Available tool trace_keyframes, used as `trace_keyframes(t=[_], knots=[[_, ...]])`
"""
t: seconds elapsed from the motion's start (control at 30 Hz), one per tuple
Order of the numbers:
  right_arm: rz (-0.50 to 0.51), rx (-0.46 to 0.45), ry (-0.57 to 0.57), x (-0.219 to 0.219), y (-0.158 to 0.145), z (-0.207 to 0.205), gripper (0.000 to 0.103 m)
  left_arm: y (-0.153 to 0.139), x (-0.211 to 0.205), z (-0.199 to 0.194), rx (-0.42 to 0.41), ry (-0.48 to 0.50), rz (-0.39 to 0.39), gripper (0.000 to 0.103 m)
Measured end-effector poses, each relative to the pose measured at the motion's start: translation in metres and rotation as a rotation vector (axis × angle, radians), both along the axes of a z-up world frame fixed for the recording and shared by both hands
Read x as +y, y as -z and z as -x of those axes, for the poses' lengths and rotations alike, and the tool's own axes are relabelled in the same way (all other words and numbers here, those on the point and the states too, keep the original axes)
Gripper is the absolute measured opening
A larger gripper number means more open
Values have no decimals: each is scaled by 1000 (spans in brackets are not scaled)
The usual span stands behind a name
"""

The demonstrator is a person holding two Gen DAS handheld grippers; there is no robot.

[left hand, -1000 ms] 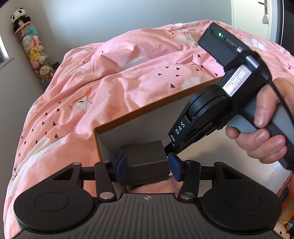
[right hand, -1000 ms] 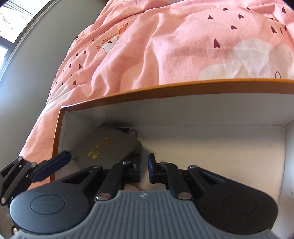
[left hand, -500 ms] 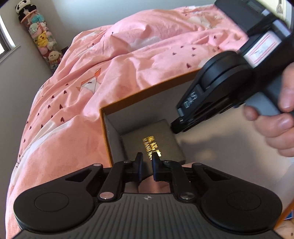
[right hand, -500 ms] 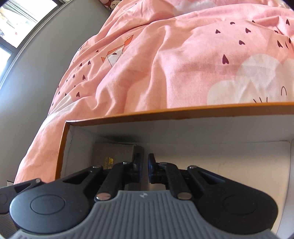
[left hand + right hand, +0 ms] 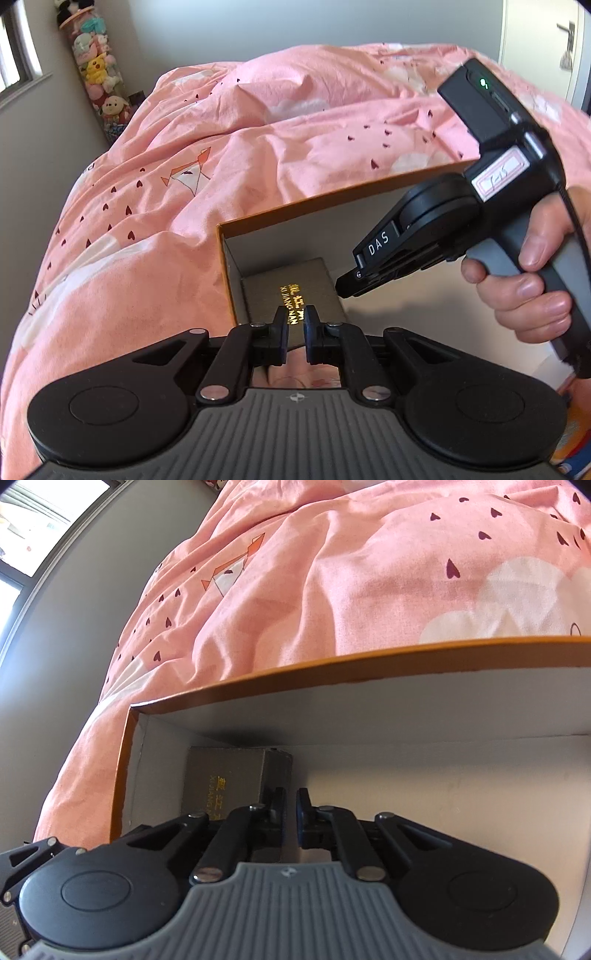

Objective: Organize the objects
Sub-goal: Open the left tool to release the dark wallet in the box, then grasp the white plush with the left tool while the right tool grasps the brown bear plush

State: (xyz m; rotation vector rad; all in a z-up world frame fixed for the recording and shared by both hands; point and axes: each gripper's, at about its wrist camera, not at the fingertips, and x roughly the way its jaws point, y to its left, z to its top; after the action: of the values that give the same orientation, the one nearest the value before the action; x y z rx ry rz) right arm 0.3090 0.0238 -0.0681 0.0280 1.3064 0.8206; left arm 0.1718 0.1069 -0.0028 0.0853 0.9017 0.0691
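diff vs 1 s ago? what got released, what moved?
The left gripper let go of the dark gift box: its jaws straddled the box a second ago, now they stand nearly shut and empty above it, just reopening slightly. The box went from tilted to lying flat in the left corner of the orange-rimmed box. Unchanged: right gripper shut and empty beside the dark box, pink duvet.

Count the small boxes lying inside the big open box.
1. A dark small box with gold lettering sits in the big box's left corner. The grippers hide the near floor, so more may be hidden.
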Motion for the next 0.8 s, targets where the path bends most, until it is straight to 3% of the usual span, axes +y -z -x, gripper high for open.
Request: trace_keyframes(t=[0.2,0.33,0.43,0.53,0.7,0.8], knots=[[12,-111,-42,-18,-35,24,8,-25,-10,26,-55,-10,100,12],[20,-214,-82,-45,-62,56,12,-33,-20,50,-50,8,191,12],[9,-276,-117,-73,-78,86,14,-29,-29,67,-9,36,257,12],[4,-276,-96,-103,-83,107,28,-18,-40,82,45,73,299,12],[36,-262,-20,-149,-76,139,30,2,-54,104,144,82,395,14],[61,-364,36,-173,-83,159,30,10,-61,112,191,77,435,21]])
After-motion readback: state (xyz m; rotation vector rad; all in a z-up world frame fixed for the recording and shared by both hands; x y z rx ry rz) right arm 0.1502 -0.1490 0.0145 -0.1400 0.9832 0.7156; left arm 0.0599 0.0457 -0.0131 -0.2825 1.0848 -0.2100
